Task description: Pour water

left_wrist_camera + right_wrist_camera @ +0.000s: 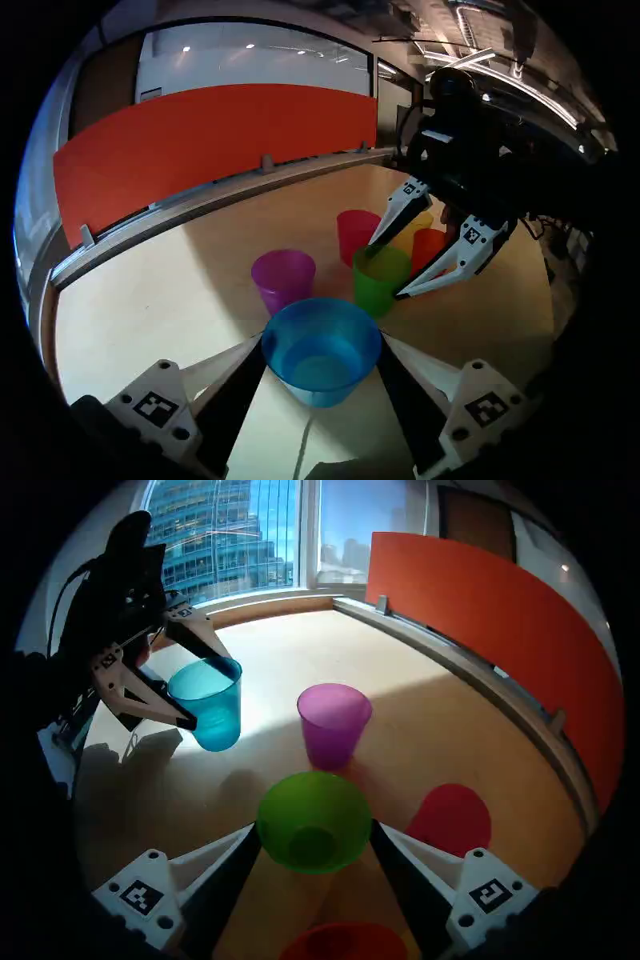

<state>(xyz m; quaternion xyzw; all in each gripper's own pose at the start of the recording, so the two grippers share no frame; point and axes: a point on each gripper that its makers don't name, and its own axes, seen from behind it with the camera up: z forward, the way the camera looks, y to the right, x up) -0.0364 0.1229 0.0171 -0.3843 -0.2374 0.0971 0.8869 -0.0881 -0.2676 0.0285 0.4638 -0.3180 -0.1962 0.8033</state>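
My left gripper [322,346] is shut on a translucent blue cup [322,356], held upright with some water in its bottom. In the right gripper view that blue cup [208,702] sits between the left gripper's [210,686] fingers at the far left. My right gripper [314,828] is shut on a green cup [314,820], upright and dry-looking inside. The left gripper view shows the green cup [380,278] gripped by the right gripper [386,270], just beyond and right of the blue cup. A purple cup [283,278] [334,722] stands between the two.
A pink cup [357,234], a yellow cup [412,232] and an orange cup [428,248] stand behind the green one on the wooden table [160,296]. An orange partition [216,152] with a rail runs along the table's far edge. Windows [240,536] lie beyond.
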